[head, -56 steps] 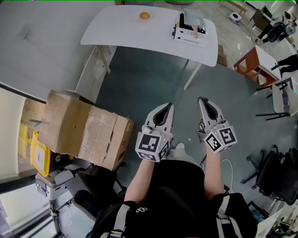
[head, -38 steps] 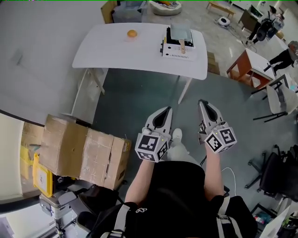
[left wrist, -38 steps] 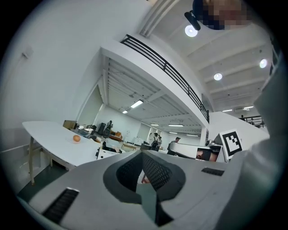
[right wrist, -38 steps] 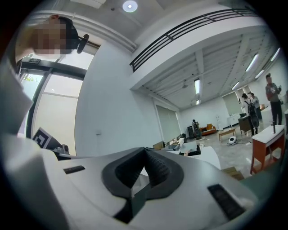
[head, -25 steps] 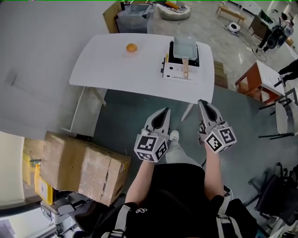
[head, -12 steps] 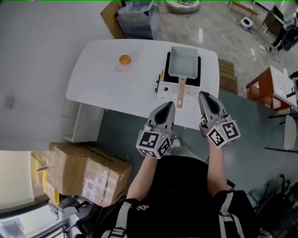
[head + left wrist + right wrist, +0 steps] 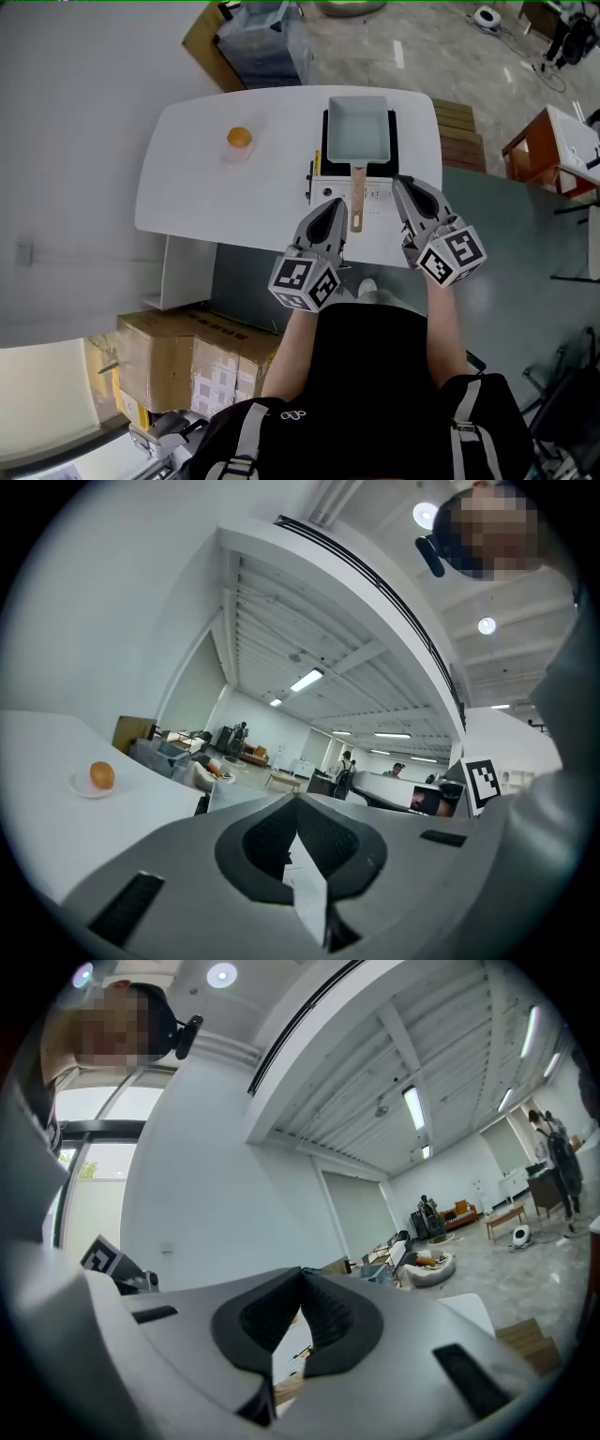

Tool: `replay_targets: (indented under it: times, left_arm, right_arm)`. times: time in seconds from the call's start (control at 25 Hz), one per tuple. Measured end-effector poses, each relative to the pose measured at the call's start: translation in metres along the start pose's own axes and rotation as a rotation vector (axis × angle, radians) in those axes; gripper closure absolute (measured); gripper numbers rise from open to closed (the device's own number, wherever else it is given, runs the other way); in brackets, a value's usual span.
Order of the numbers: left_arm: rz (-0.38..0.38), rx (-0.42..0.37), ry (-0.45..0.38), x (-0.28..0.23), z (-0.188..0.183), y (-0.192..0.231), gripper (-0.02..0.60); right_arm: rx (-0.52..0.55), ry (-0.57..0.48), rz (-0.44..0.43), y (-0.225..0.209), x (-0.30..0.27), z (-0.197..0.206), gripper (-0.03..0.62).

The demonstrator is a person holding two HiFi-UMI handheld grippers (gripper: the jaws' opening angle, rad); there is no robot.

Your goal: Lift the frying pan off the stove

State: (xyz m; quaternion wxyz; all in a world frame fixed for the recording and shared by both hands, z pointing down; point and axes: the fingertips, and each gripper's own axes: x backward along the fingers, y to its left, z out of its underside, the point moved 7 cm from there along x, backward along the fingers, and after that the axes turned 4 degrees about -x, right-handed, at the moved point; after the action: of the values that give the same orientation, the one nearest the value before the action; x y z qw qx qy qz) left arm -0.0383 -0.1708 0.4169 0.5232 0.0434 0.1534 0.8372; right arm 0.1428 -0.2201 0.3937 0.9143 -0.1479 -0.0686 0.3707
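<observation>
A rectangular pale grey frying pan (image 7: 357, 128) sits on a white portable stove (image 7: 320, 178) on the white table (image 7: 197, 187). Its wooden handle (image 7: 356, 201) points toward me. My left gripper (image 7: 339, 208) is shut and empty, its tip just left of the handle's end over the table's near edge. My right gripper (image 7: 400, 185) is also shut and empty, right of the handle beside the stove's front. In the left gripper view the shut left gripper (image 7: 296, 803) points level over the table. In the right gripper view the shut right gripper (image 7: 302, 1274) faces the room.
An orange (image 7: 239, 137) lies on a small plate at the table's left; the same orange (image 7: 101, 775) shows in the left gripper view. Cardboard boxes (image 7: 187, 361) stand on the floor at lower left. A wooden crate (image 7: 457, 127) and a brown table (image 7: 553, 141) are to the right.
The table, stove and pan have come much closer. Both grippers moved forward from over the floor to the table's near edge, flanking the pan handle. Both stayed shut.
</observation>
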Motion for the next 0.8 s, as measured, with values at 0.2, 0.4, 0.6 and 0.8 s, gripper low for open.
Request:
replay_targets:
  times: [0.2,0.4,0.6,0.8]
  left_arm:
    - [0.003,0.031,0.023,-0.013,0.002,0.009,0.587]
    - [-0.013,0.115,0.051,-0.011,0.019,0.027,0.581]
    - [0.021,0.195,0.096,-0.018,0.033,0.039,0.545]
    - [0.18,0.295,0.211,-0.028,0.055,0.038,0.389]
  right_arm:
    - [-0.062,0.047,-0.051,-0.003,-0.006,0.006,0.591]
    - [-0.085,0.172,-0.095,-0.004,-0.015,0.039,0.589]
    - [-0.123,0.262,-0.135,-0.009,-0.026,0.055,0.505]
    - [-0.186,0.349,-0.158,-0.015,-0.033,0.076,0.436]
